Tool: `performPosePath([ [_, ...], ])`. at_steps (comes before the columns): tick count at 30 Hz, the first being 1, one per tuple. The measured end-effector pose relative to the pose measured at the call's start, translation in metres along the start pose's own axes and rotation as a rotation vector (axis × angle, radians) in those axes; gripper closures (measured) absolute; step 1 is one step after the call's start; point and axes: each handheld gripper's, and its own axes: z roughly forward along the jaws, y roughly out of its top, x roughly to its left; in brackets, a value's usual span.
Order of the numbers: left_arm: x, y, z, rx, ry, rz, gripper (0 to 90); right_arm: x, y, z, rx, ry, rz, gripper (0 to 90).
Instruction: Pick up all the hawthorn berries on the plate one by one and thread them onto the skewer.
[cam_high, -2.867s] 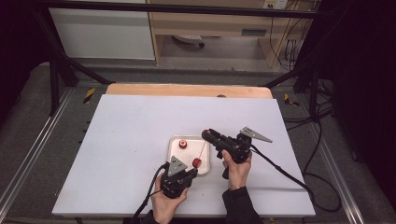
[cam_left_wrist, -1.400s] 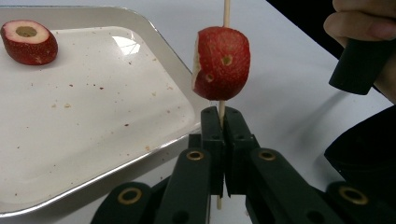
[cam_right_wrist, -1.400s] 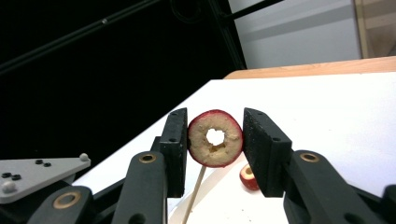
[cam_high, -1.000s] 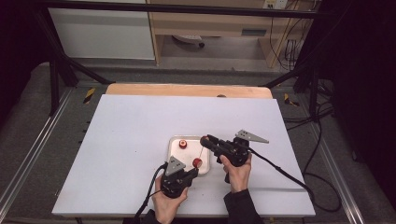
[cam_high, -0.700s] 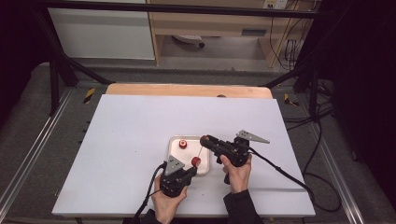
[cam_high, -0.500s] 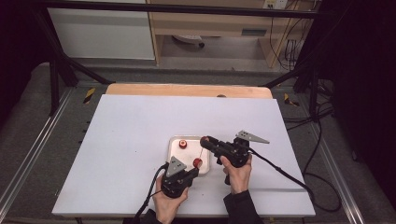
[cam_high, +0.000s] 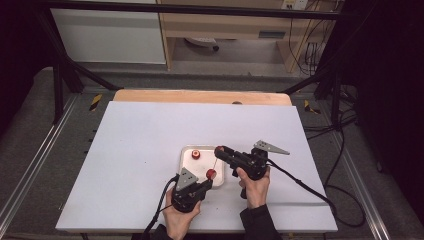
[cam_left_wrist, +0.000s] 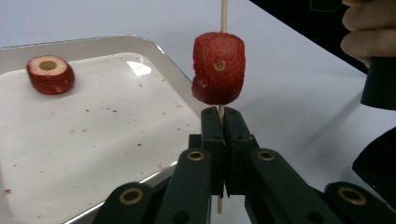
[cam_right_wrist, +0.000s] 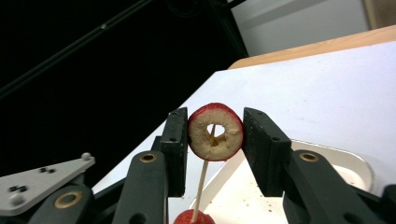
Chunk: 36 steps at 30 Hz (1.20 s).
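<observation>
White tabletop (cam_high: 140, 165), dark room behind, with wooden shelving at the far side. Item one: shallow white tray (cam_high: 186, 152), set near the front edge within easy reach of both hands; it serves as the supply dish and is speckled with red crumbs. Item two: one cored red fruit slice (cam_left_wrist: 50, 73), lying flat on the tray (cam_left_wrist: 107, 44), apart from the work and waiting its turn. Item three: thin wooden skewer (cam_left_wrist: 223, 9), held upright; the left gripper (cam_left_wrist: 223, 122) has its jaws pinched fully together on the lower end, which keeps the stick steady as a post. Item four: a red fruit piece (cam_left_wrist: 218, 68) already threaded, sitting just above those jaws. Item five: a ring-shaped fruit slice (cam_right_wrist: 215, 131), clamped at its sides by the right gripper (cam_right_wrist: 215, 135) at a narrow-to-middling opening, hole facing down the stick, the skewer (cam_right_wrist: 204, 175) tip at that hole. Judged purpose: the hole is lined up so the ring slides down onto the piece below (cam_right_wrist: 194, 217).
</observation>
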Motion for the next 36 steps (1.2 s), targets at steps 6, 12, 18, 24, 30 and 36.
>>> performPosePath([
  [6,0.001,0.001,-0.001,-0.023,-0.004,0.008,88.9,-0.002,0.005,-0.001,0.012,-0.002,0.003,62.3],
  [12,0.004,0.001,-0.005,-0.019,-0.008,0.0,88.9,-0.003,0.005,-0.001,0.02,0.007,-0.008,62.3],
  [18,0.0,0.003,-0.009,-0.043,-0.01,-0.001,88.9,-0.003,0.007,0.0,0.0,0.021,-0.002,62.4],
  [24,0.002,0.001,-0.011,-0.057,-0.007,-0.014,89.0,-0.003,0.004,0.002,-0.021,0.019,0.004,62.5],
  [30,0.001,-0.002,-0.011,-0.037,-0.003,-0.005,89.0,-0.002,0.004,0.002,-0.07,0.004,0.013,62.5],
  [36,0.007,0.0,-0.018,-0.079,0.005,-0.02,89.0,0.001,0.013,-0.005,-0.092,0.012,-0.003,62.5],
])
